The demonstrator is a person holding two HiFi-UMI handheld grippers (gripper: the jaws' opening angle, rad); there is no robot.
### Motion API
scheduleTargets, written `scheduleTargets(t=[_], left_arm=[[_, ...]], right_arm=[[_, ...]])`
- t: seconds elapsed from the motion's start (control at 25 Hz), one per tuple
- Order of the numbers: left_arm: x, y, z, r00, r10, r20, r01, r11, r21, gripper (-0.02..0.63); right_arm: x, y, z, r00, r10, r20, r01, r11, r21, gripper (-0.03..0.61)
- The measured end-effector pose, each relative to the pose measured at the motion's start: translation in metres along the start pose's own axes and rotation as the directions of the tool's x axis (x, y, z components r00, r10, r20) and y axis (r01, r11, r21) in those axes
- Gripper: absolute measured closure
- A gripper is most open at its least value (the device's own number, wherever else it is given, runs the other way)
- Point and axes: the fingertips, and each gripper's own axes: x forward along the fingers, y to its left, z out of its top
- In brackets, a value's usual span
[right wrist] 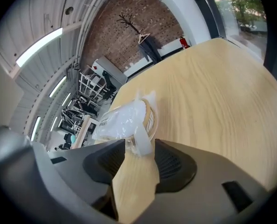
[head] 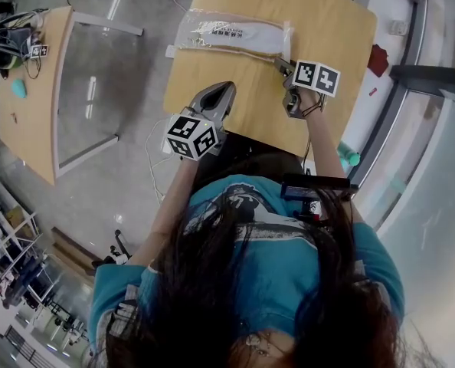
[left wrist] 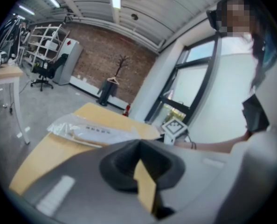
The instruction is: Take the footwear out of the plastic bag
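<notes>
Only the right gripper view shows the right gripper (right wrist: 138,146) parted, untouching, about the end flap of the clear plastic bag of pale footwear (right wrist: 123,119) lying on the light wooden table (head: 327,29); the left gripper (left wrist: 139,144) is closed, empty.

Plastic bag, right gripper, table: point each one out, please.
Plastic bag (head: 231,35), head view, middle of the clear film.
Right gripper (right wrist: 139,147), right gripper view, midway between its open fingers, at the bag's flap.
Table (head: 327,21), head view, bare wood right of the bag.
</notes>
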Motion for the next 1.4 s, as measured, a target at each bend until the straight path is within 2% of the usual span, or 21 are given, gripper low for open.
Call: scheduleTargets(t=[0.16,0.28,0.44,0.64,0.8,0.84,0.92,1.0,1.08,1.16,1.24,1.36,1.4], left_arm=[[-0.007,0.011,0.005,1.000,-0.003,-0.003,0.003,1.000,0.001,0.611],[-0.012,0.022,0.007,1.000,-0.003,-0.007,0.003,1.000,-0.003,0.611],[-0.014,0.032,0.007,1.000,-0.017,-0.010,0.017,1.000,-0.017,0.611],[-0.007,0.032,0.013,0.998,-0.060,0.013,0.060,0.997,-0.041,0.611],[0.001,0.039,0.006,0.997,-0.081,-0.017,0.079,0.993,-0.092,0.609],[0.004,0.041,0.002,0.995,-0.097,-0.032,0.093,0.988,-0.121,0.585],[0.013,0.044,-0.010,0.987,-0.146,-0.067,0.129,0.969,-0.210,0.527],[0.022,0.049,-0.025,0.976,-0.200,-0.085,0.161,0.929,-0.334,0.483],[0.030,0.057,-0.040,0.968,-0.236,-0.080,0.173,0.867,-0.468,0.466],[0.037,0.068,-0.051,0.969,-0.240,-0.060,0.163,0.802,-0.575,0.457],[0.044,0.078,-0.057,0.973,-0.223,-0.053,0.142,0.768,-0.625,0.448],[0.055,0.083,-0.062,0.973,-0.223,-0.058,0.135,0.753,-0.644,0.432],[0.060,0.082,-0.061,0.970,-0.237,-0.050,0.147,0.742,-0.655,0.422]], right_arm=[[0.009,-0.008,-0.004,0.998,-0.059,-0.008,0.059,0.997,0.059,0.391],[0.012,-0.009,-0.004,0.998,-0.062,0.000,0.062,0.993,0.098,0.398],[0.015,-0.001,-0.006,1.000,-0.010,0.018,0.006,0.980,0.201,0.496],[0.008,0.013,-0.006,0.996,0.062,0.058,-0.076,0.954,0.291,0.520],[0.002,0.029,-0.013,0.989,0.129,0.076,-0.148,0.922,0.358,0.529],[-0.001,0.033,-0.015,0.986,0.146,0.083,-0.166,0.914,0.369,0.531],[-0.007,0.040,-0.016,0.980,0.172,0.096,-0.196,0.908,0.370,0.532],[-0.012,0.047,-0.018,0.975,0.197,0.105,-0.222,0.910,0.350,0.534],[-0.016,0.053,-0.023,0.971,0.217,0.102,-0.239,0.912,0.333,0.534],[-0.019,0.057,-0.027,0.968,0.230,0.097,-0.249,0.912,0.325,0.535],[-0.023,0.061,-0.031,0.967,0.239,0.093,-0.256,0.914,0.315,0.535],[-0.029,0.066,-0.036,0.963,0.255,0.083,-0.268,0.918,0.291,0.537],[-0.032,0.067,-0.037,0.962,0.261,0.079,-0.273,0.919,0.283,0.537]])
